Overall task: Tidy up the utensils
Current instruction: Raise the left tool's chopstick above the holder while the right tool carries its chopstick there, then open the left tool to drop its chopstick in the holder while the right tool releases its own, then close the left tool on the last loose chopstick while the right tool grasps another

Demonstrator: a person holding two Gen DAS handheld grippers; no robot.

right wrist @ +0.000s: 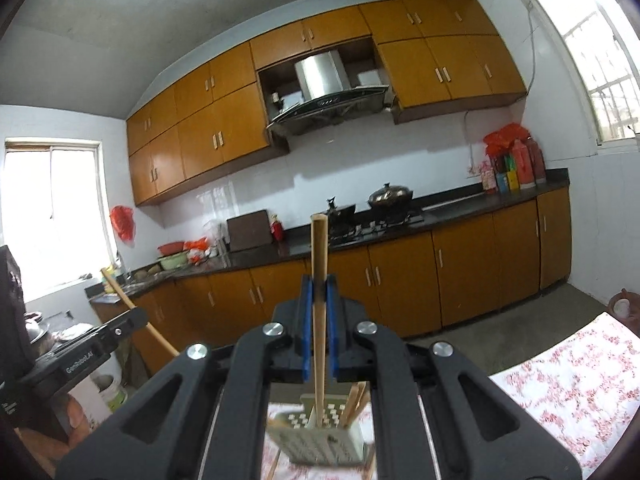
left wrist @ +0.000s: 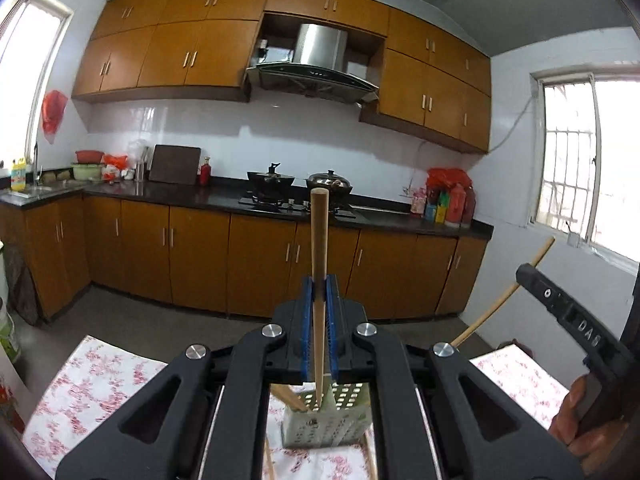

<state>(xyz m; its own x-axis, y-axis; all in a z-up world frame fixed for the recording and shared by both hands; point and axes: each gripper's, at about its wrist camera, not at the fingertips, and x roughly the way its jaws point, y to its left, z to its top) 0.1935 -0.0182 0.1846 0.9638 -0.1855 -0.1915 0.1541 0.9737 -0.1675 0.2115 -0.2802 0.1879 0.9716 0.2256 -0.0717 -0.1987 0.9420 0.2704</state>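
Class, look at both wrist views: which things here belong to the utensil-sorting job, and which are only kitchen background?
Job:
left gripper shut on a chopstick
right gripper shut on another chopstick
perforated holder on the floral tablecloth

Background:
two pots
range hood
cutting board

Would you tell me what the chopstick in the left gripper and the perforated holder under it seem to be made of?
Chopstick: probably bamboo or wood, judging by its pale tan matte surface and faint lengthwise grain. Perforated holder: looks like pale green plastic with a dull surface and regular moulded holes, though painted metal cannot be ruled out.
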